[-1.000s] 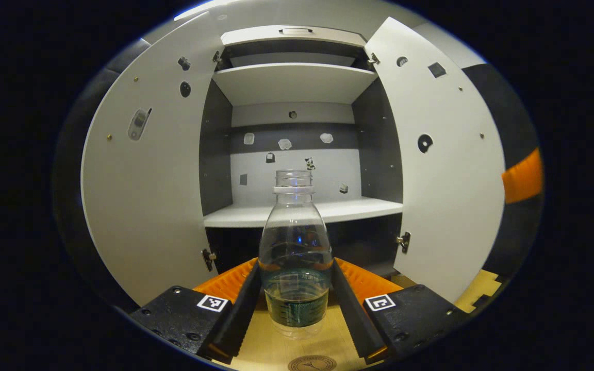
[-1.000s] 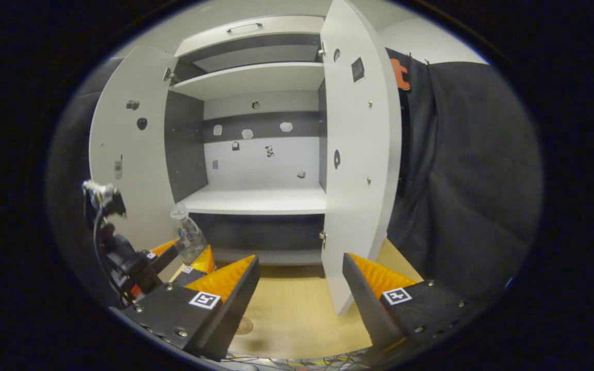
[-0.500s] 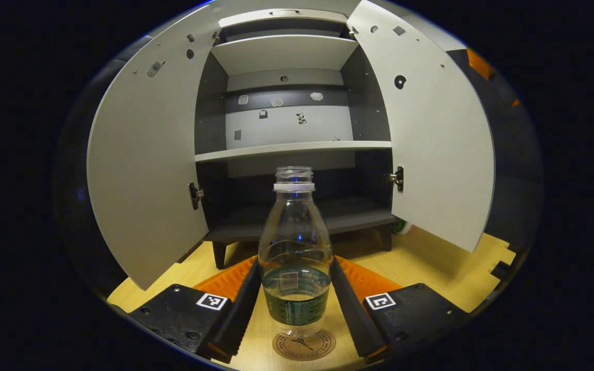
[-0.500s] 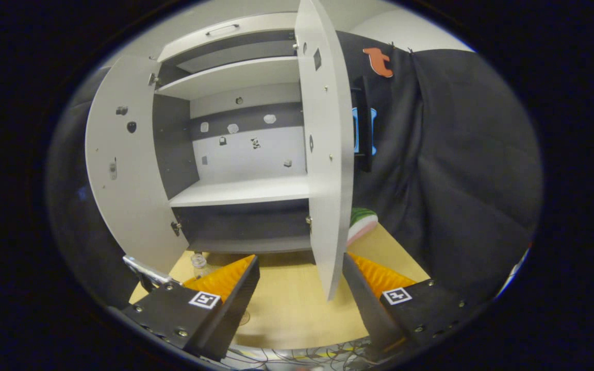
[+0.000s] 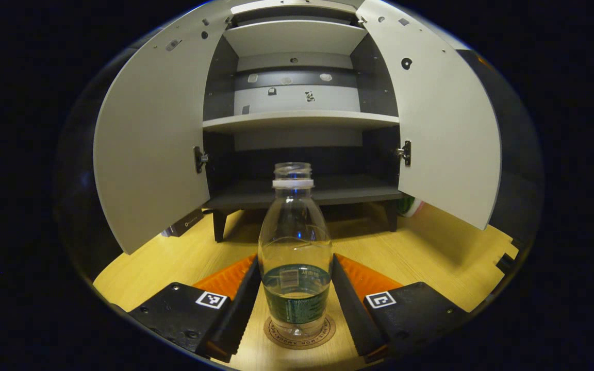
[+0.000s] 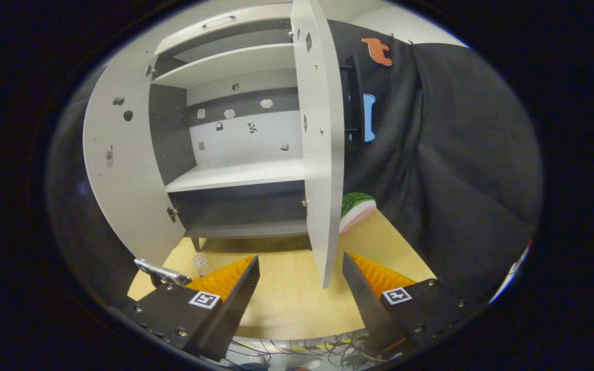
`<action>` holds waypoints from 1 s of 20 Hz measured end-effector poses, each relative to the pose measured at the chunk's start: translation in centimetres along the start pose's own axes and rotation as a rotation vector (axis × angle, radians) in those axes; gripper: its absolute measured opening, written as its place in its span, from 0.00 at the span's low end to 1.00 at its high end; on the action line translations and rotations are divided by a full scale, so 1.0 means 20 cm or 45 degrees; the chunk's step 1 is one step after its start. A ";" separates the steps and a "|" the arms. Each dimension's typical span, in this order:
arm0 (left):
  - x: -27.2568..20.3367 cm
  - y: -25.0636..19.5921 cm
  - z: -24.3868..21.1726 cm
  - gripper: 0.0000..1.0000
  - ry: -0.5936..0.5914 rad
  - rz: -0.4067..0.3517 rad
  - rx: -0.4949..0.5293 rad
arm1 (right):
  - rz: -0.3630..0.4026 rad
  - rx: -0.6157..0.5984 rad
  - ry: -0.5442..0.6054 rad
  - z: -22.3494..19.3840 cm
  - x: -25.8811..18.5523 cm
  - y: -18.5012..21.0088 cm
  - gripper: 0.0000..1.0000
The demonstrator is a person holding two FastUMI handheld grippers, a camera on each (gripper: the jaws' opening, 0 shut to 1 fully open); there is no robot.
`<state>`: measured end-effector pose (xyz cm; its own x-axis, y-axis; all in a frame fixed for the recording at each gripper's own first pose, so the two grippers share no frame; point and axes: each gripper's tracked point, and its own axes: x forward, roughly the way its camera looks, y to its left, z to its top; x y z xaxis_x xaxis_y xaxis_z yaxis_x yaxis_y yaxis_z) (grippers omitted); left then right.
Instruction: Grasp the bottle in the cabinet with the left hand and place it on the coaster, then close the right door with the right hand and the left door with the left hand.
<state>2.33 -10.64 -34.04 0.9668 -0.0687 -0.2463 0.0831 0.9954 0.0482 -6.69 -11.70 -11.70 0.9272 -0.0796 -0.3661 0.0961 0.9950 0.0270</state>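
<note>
A clear capless bottle [image 5: 295, 257] with a green label and a little liquid stands upright on a round brown coaster [image 5: 299, 334] on the wooden table. My left gripper [image 5: 295, 291] is shut on it, a finger pressed against each side of its lower body. Behind it the grey cabinet [image 5: 297, 121] has its left door [image 5: 152, 139] and right door [image 5: 444, 129] swung wide. In the right gripper view, my right gripper [image 6: 299, 288] hangs open over the table, just in front of the right door's [image 6: 320, 154] lower edge. The bottle's neck [image 6: 201, 264] peeks past its left finger.
A small dark box [image 5: 183, 224] lies under the left door. A watermelon-slice toy [image 6: 356, 208] sits on the table behind the right door. Loose cables [image 6: 297, 350] run along the table's near edge. The cabinet shelves [image 6: 235, 175] hold nothing.
My left gripper has come down with the bottle, which now rests on the coaster. The right gripper has drifted a little, staying open near the right door's edge.
</note>
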 end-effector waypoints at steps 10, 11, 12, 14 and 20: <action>-0.08 0.03 -0.04 0.84 0.052 0.019 -0.019 | 0.056 -0.011 0.021 -0.05 0.02 0.08 0.94; -0.08 0.03 -0.02 0.85 0.044 0.023 -0.015 | 0.058 -0.013 0.022 -0.05 0.01 0.08 0.99; -0.09 0.04 -0.01 0.86 0.039 0.023 -0.009 | 0.059 -0.013 0.022 -0.05 0.01 0.08 0.94; -0.11 0.04 0.01 0.88 0.028 0.021 0.006 | 0.061 -0.006 0.020 -0.05 0.01 0.08 0.94; -0.20 0.01 0.23 0.88 -0.062 -0.019 0.010 | 0.073 0.010 -0.027 0.00 -0.03 0.06 0.94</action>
<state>-0.35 -10.39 -28.55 0.9761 -0.0871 -0.1993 0.0994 0.9937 0.0521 -7.06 -10.51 -11.38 0.9388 -0.0240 -0.3436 0.0455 0.9975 0.0547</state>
